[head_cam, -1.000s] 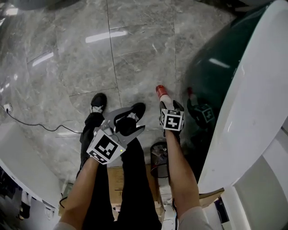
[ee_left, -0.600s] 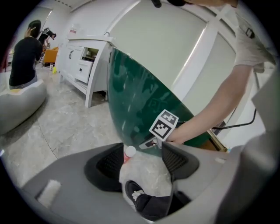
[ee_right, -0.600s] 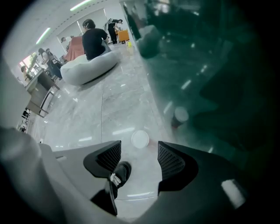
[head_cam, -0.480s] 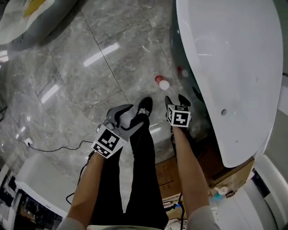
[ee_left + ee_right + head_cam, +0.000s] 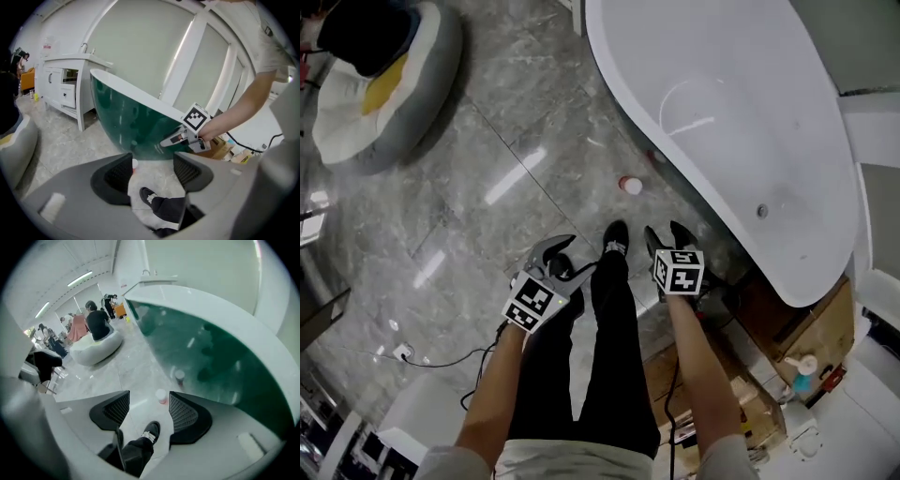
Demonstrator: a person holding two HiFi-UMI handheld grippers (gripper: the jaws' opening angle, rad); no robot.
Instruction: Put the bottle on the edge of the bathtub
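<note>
Where the floor [image 5: 534, 103] nears the bathtub [image 5: 769, 122], the bottle [image 5: 630, 185] sits.

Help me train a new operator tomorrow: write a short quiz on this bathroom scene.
1. True or false: the small white-and-red bottle already sits on the rim of the white oval bathtub.
2. The right gripper holds: A) the bottle B) nothing C) a cable.
3. Fill in: the jaws of the left gripper stand ___.

Key:
1. False. The bottle is on the grey marble floor beside the tub.
2. B.
3. Apart, with nothing between them.
</note>
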